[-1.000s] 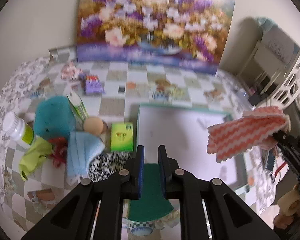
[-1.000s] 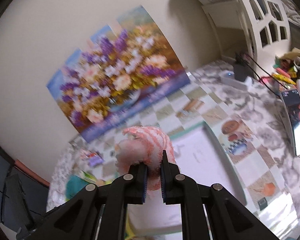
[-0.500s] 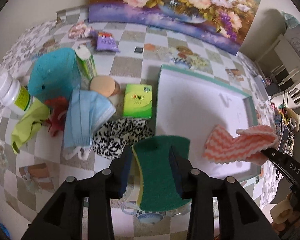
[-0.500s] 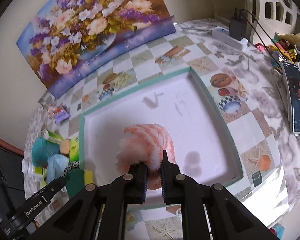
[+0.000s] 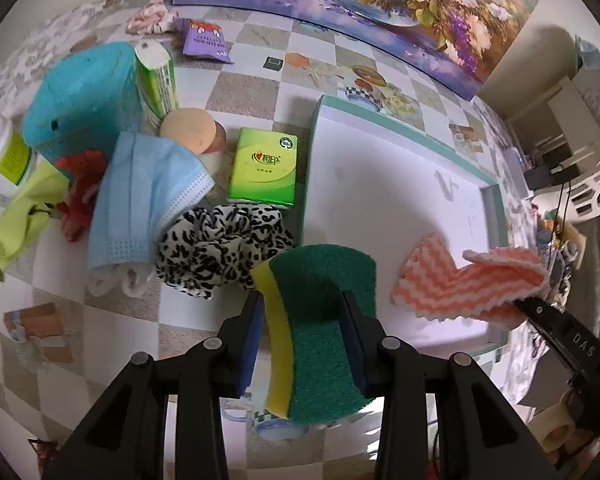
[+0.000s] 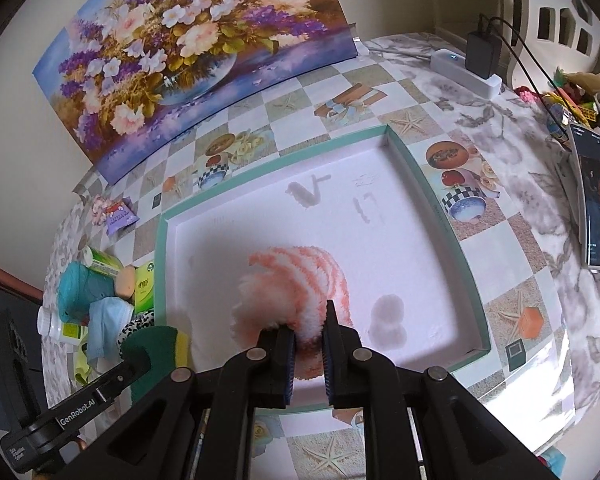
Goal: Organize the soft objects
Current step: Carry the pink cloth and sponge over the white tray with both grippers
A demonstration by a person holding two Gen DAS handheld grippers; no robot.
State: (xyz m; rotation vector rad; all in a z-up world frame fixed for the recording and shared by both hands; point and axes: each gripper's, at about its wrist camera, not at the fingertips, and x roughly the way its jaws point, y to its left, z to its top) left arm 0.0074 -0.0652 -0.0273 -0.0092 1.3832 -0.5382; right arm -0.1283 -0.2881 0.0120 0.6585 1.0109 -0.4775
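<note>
L claw [image 5: 302, 316]: tilted steeply down, jaws partway apart w/ green-and-yellow scrub sponge [image 5: 320, 320] between, at white tray's [image 5: 380, 184] near-left edge.
R claw [image 6: 309, 334]: angled down, clamped on pink-and-white striped fluffy cloth [image 6: 300, 284], over tray interior.

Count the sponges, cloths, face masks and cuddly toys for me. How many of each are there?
Sponges: 2, the green scrub sponge and the round beige sponge
Cloths: 2, the pink striped cloth and the lime-green cloth
Face masks: 1, the blue face mask
Cuddly toys: 1, the teal plush toy
Total: 6
</note>
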